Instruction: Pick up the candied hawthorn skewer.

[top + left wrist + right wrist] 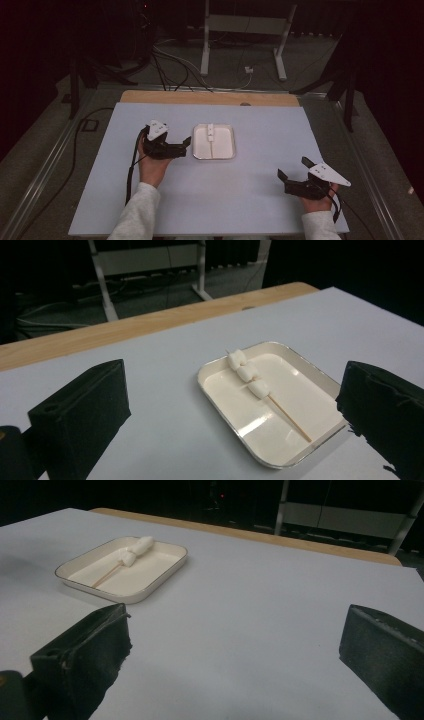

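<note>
A white rectangular tray (231, 145) (295, 375) (150, 575) lies near the middle of the table. In it rests a wooden skewer (212, 145) (290, 417) (105, 575) threaded with three white marshmallows (211, 131) (246, 372) (136, 550) at its far end. My left gripper (185, 148) (234, 387) is open just left of the tray, jaws pointing at it and holding nothing. My right gripper (294, 168) (240, 630) is open near the table's front right, well away from the tray, also holding nothing.
The pale table top (210, 200) has a wooden strip (210, 97) along its far edge. Beyond it stand a metal frame's legs (205, 50) and loose cables (170, 60) on the floor. A cable (131, 170) trails from the left gripper.
</note>
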Tool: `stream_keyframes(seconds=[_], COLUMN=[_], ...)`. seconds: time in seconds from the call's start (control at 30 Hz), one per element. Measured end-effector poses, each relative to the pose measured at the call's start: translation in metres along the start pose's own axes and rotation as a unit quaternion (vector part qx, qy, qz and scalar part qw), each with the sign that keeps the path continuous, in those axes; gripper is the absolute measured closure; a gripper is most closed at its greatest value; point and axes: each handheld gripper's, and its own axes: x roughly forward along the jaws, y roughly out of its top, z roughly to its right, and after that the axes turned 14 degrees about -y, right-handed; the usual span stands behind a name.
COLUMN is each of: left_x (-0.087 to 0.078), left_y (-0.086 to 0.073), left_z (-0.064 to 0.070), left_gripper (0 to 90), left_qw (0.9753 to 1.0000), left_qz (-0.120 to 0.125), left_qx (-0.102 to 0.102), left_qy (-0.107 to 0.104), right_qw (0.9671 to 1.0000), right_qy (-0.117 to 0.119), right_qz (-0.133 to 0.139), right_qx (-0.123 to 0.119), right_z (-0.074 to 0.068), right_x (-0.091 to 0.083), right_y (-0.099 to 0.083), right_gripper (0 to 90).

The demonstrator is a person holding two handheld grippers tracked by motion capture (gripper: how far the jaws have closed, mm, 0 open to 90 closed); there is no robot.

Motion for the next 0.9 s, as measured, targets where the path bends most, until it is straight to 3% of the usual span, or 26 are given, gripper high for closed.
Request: stream_keyframes(seconds=[0.27, 0.43, 0.9], left_x=[0.028, 0.039, 0.070], left_y=[-0.003, -0.003, -0.007], left_z=[-0.001, -0.001, 0.006], left_gripper=[1.2, 1.2, 1.8], left_qw=[0.9994, 0.9989, 0.9971], left_qz=[-0.030, -0.036, -0.064], left_qx=[-0.014, -0.027, -0.036], left_qy=[-0.007, -0.013, -0.021], right_qw=[1.0000, 1.0000, 1.0000], right_qy=[0.003, 0.005, 0.008], right_qz=[-0.003, -0.004, -0.005], right_qx=[-0.001, 0.001, 0.001], right_z=[0.000, 0.000, 0.000], right_x=[0.001, 0.002, 0.003], right_y=[-0.001, -0.001, -0.002], right_gripper=[0.0, 0.0, 0.0])
